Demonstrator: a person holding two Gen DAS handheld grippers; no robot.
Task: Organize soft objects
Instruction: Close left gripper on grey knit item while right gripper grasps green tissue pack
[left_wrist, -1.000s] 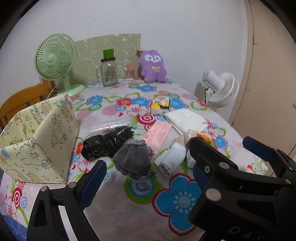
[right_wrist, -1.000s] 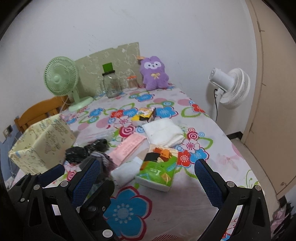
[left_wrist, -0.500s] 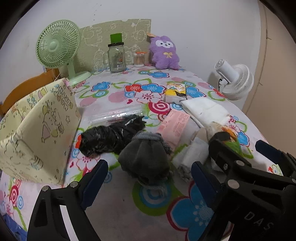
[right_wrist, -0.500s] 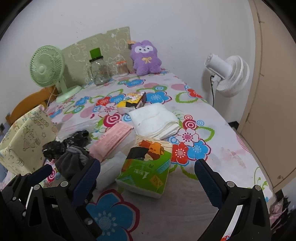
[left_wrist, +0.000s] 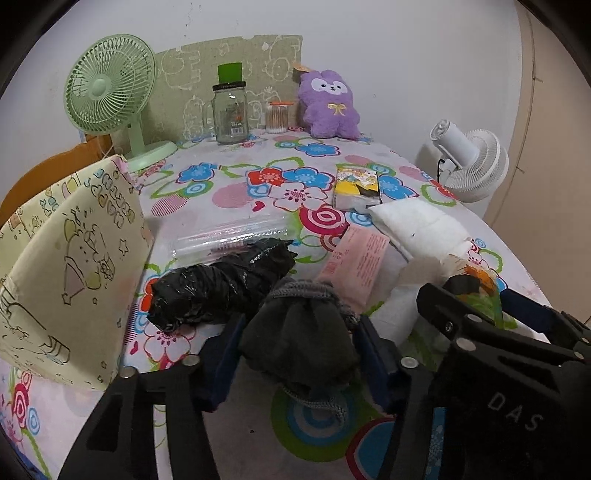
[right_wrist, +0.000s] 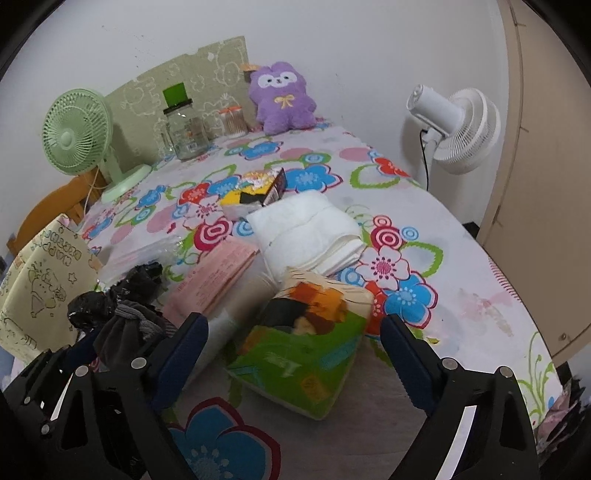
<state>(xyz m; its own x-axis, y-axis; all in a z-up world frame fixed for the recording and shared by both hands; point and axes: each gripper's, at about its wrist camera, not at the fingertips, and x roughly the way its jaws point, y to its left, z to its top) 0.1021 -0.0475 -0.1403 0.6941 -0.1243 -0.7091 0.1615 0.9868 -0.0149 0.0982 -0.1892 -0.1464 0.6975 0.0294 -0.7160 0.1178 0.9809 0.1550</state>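
A yellow fabric storage box (left_wrist: 70, 266) printed with cartoon drawings stands at the left edge of the flowered table (left_wrist: 229, 184); its inside is hidden. At the back stand a clear glass jar (left_wrist: 229, 114) under a green lid and a small jar of cotton swabs (left_wrist: 276, 117). The left gripper (left_wrist: 299, 354) has its blue pads pressed against both sides of a crumpled dark grey sock (left_wrist: 301, 343) near the front edge, beside a black plastic bundle (left_wrist: 221, 288). The right gripper (right_wrist: 291, 354) is spread wide around a green tissue pack (right_wrist: 299, 354) without touching it.
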